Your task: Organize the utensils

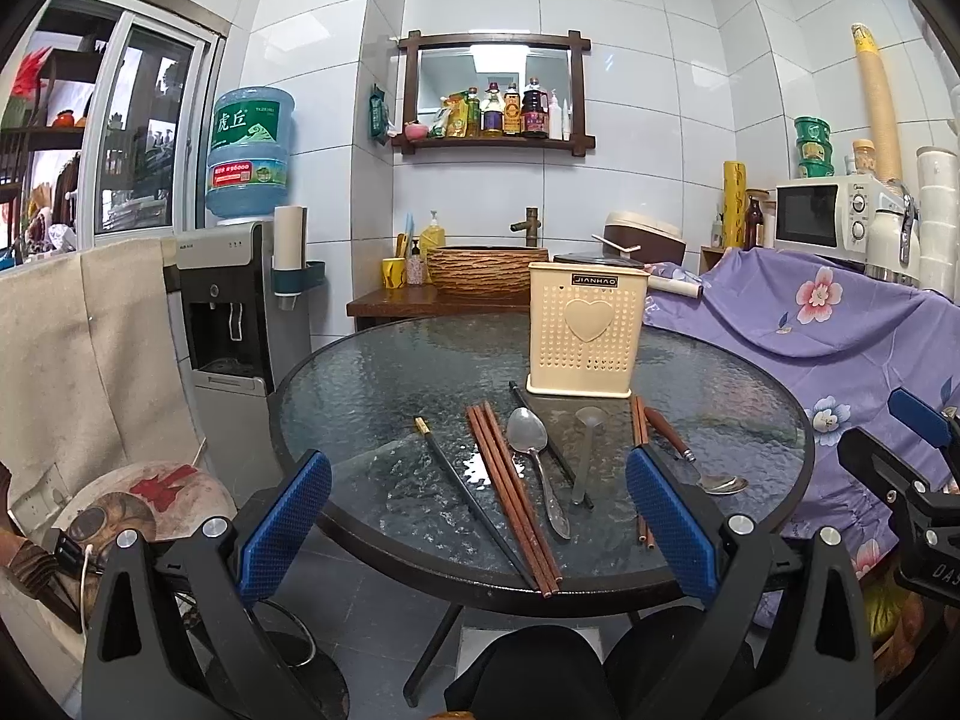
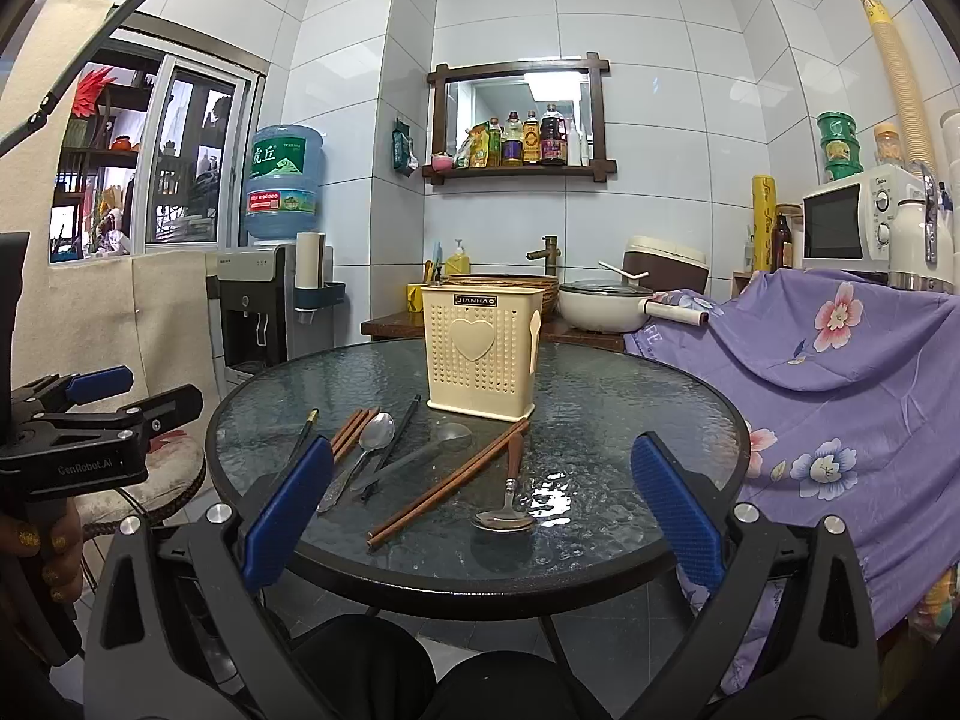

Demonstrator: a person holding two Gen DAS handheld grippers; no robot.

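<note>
L tongs spread wide, nothing between pads, held back from near rim of tabletop. R tongs likewise released, empty, also short of the rim.

Utensils lie loose on glass, none in holder yet. L to R, left wrist view: black chopstick; brown chopstick pair; metal spoon, bowl toward holder; 2nd black chopstick partly under it; clear plastic spoon; 2nd brown chopstick pair, partly hidden behind right pad; wood-handled spoon at far R. Cream perforated holder upright behind them, approx centre of tabletop.

Judgement: task at start; step in hand = first pick. Suggest each side takes its nearest item, e.g. L the black chopstick, R the wood-handled spoon. Approach across the shaft, pads low to glass, grip mid-handle so it doesn't swing. Glass is slick, so thin sticks may skid or roll; close slowly. Pairs touching: pick both together or separate first.
</note>
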